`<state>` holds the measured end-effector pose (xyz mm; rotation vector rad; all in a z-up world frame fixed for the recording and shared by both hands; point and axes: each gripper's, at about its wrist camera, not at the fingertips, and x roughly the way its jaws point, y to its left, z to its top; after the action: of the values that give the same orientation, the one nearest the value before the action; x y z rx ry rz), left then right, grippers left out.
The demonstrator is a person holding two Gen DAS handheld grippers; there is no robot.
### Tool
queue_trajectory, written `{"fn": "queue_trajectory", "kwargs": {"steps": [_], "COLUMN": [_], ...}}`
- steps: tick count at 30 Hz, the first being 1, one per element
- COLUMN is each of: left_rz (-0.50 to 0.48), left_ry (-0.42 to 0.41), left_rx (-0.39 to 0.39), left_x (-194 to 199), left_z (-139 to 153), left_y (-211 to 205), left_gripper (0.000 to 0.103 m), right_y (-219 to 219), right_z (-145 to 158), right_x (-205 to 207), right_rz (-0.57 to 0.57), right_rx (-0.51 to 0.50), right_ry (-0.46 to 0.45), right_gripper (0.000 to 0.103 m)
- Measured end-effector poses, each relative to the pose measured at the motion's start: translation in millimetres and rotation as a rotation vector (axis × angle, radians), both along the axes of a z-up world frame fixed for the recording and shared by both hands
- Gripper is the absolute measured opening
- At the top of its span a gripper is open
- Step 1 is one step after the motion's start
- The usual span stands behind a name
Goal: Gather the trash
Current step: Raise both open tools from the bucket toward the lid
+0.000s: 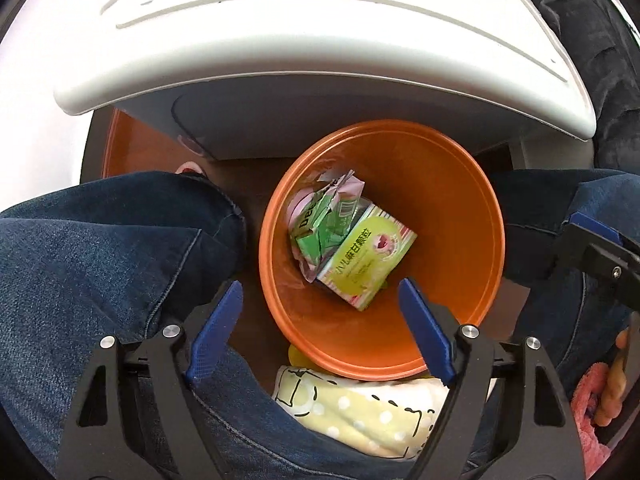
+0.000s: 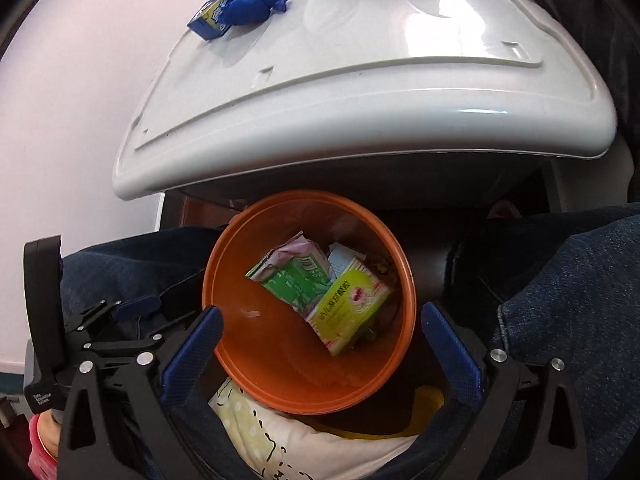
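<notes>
Both the left tongs (image 1: 320, 320) and right tongs (image 2: 322, 344) are hanging spread and empty above the orange wastebin (image 1: 460, 208), where a yellow-green medicine box (image 1: 366, 264) and crumpled green carton (image 1: 320, 220) are lying, suggesting fresh drops.

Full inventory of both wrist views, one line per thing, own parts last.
bin: 1, orange, on the floor between the person's legs, under the table edge
yellow-green box: 1, inside the bin, on top
green carton: 1, crumpled, in the bin beside the box
table: 1, white, above and behind the bin
blue box: 1, on the table's far left
blue glove: 1, crumpled, against the blue box
cushion: 1, pale yellow with white dots, below the bin
jeans: blue, both sides of the bin
left gripper: open, empty, over the bin
right gripper: open, empty, over the bin
</notes>
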<state>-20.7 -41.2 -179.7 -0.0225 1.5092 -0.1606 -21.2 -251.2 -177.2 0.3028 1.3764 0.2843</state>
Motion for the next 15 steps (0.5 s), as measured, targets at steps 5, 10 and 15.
{"fn": "queue_trajectory", "kwargs": {"steps": [5, 10, 15], "left_rz": [0.003, 0.019, 0.067], "left_ry": [-0.005, -0.01, -0.017], "left_rx": [-0.006, -0.031, -0.086], "left_x": [0, 0, 4], "left_z": [2, 5, 12], "left_y": [1, 5, 16], "left_gripper": [0.078, 0.078, 0.078], "right_y": [-1, -4, -5], "right_z": [3, 9, 18], "right_x": [2, 3, 2], "right_rz": [-0.007, -0.019, -0.014], "right_rx": [0.0, 0.016, 0.019], "right_ry": [-0.007, -0.026, -0.056], "right_gripper": [0.098, 0.098, 0.098]}}
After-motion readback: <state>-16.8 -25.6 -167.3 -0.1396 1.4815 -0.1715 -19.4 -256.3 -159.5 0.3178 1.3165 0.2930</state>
